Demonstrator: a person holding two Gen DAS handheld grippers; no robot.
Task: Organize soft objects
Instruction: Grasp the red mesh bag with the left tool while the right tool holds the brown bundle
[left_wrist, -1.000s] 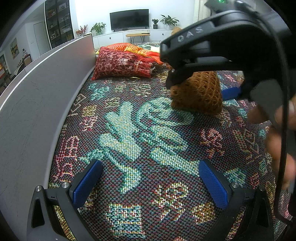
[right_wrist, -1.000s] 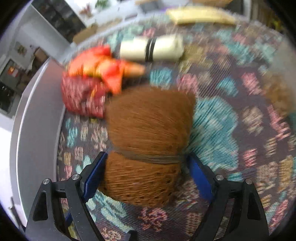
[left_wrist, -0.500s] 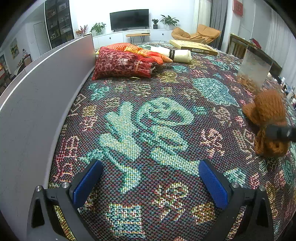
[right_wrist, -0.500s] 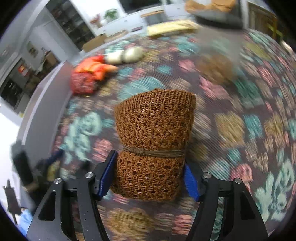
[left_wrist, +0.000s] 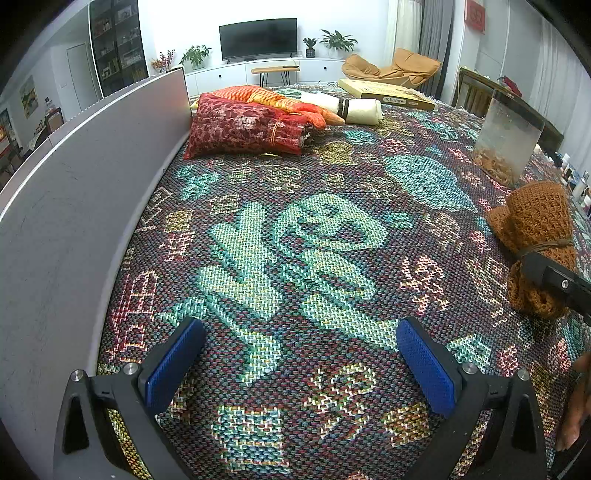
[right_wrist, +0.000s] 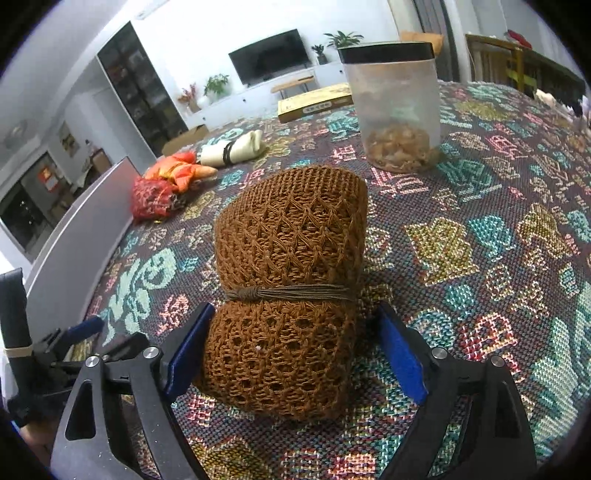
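Right claw (right_wrist: 291, 354) w/ brown knit bundle (right_wrist: 291, 295) between its blue pads, seemingly still pinched, bundle resting on patterned woven surface (left_wrist: 295, 229) nr clear jar (right_wrist: 397, 107), left claw (left_wrist: 301, 365) spread wide, nothing in it

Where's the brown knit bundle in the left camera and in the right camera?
Left wrist: brown bundle at the far right edge, partly behind the right tool's black body.
Right wrist: brown bundle centre frame, between the right tool's pads.
Shared landmark: the plastic jar stands just beyond it in both.
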